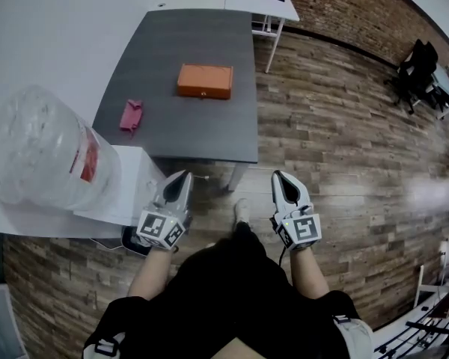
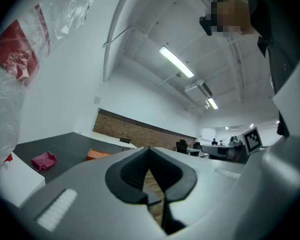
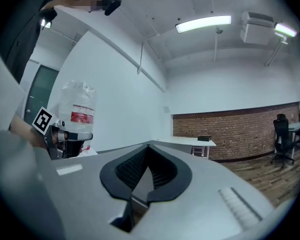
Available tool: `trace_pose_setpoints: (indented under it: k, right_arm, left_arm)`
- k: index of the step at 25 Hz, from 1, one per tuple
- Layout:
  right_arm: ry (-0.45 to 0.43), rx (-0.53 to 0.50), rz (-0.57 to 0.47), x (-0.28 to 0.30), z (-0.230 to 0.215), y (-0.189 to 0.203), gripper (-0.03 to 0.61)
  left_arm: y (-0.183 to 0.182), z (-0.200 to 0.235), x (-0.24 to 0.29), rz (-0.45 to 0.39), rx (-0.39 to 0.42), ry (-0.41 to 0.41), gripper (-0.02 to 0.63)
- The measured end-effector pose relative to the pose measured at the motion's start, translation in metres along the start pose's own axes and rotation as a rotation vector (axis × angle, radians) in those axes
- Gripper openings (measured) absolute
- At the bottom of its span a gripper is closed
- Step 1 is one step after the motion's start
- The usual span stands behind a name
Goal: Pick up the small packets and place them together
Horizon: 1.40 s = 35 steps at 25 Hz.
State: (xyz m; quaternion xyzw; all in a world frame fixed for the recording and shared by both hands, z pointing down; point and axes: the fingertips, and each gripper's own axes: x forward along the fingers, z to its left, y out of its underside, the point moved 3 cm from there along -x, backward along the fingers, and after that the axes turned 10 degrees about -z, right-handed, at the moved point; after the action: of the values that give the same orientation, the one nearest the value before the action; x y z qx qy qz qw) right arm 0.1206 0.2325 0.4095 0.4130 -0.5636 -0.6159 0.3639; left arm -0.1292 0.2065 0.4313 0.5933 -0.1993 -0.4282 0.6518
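Risks, near to far:
- L gripper (image 1: 181, 179) is just beside the white dispenser (image 1: 131, 182) w/ the big water jug (image 1: 41, 152) on top. A swing left on approach would clip the cabinet or the jug.
- Near edge of the dark grey table (image 1: 209, 133) is right ahead of both grippers. They point level, so coming in flat could ram the edge instead of clearing the top.
- Pink packet (image 1: 131, 115) lies flat on the table's left part, near the left edge and well apart from both grippers. Looks thin + soft, so a level pinch prob skates over it or shoves it off the edge. Tips need to angle down.
- Orange box (image 1: 204, 81) sits further back, apart from the packet. Not a packet imo, so don't grab it by mistake.
- Only one packet-like item shows. Can't tell where the others are, or where "together" is meant to be.

Tools:
- L gripper: jaws fully closed, tips meeting, nothing between. Touches nothing.
- R gripper (image 1: 279, 179): same. Jaws together, empty, clear of table and dispenser.
- Both must open before any pick.
- Task not started imo. Packet untouched.
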Motion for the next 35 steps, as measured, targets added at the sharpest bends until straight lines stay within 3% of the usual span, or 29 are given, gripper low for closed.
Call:
trace_pose_setpoints:
  k: [9, 19, 28, 35]
  right_arm:
    - [-0.144, 0.009, -0.045, 0.094, -0.066, -0.001, 0.002]
    - [-0.199, 0.089, -0.049, 0.157, -0.128, 0.020, 0.002]
    - [-0.218, 0.132, 0.034, 0.182, -0.132, 0.057, 0.002]
    - [-0.211, 0.137, 0.109, 0.210, -0.118, 0.080, 0.002]
  left_arm:
    - [0.002, 0.030, 0.077, -0.014, 0.085, -0.124, 0.000]
    - [0.016, 0.046, 0.144, 0.032, 0.154, -0.197, 0.000]
    - [0.051, 0.053, 0.180, 0.114, 0.160, -0.207, 0.000]
    - [0.071, 0.091, 0.184, 0.187, 0.129, -0.231, 0.000]
